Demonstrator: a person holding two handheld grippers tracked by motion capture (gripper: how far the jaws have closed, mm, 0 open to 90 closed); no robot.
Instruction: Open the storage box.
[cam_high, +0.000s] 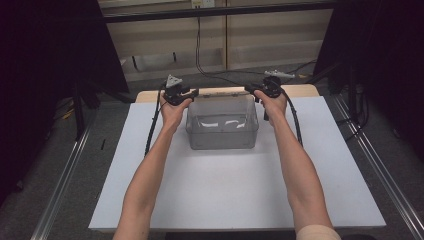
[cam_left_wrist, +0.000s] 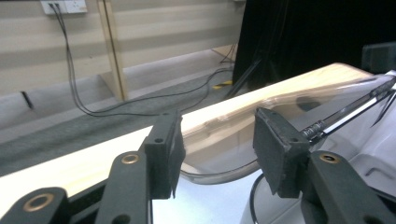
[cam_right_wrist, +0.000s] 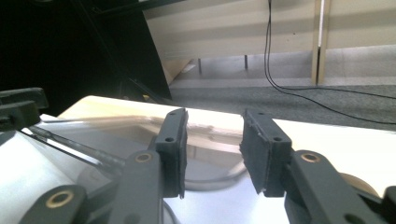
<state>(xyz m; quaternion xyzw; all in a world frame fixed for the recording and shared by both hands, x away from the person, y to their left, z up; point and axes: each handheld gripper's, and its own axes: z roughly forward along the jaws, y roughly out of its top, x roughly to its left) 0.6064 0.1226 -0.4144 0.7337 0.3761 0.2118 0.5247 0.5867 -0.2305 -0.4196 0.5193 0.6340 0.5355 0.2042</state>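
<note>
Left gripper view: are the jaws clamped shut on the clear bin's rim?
No; the left gripper stands open, a wide gap between its pads around the rim of the clear bin.

A white board (cam_high: 225, 190) covers a pale wooden table (cam_high: 305, 90) on grey carpet (cam_high: 75, 165), with black curtains (cam_high: 45, 45) at both sides, a beige panelled wall (cam_high: 260, 35) behind and black cables (cam_high: 200, 55) trailing from a wall socket (cam_left_wrist: 63, 6).
</note>
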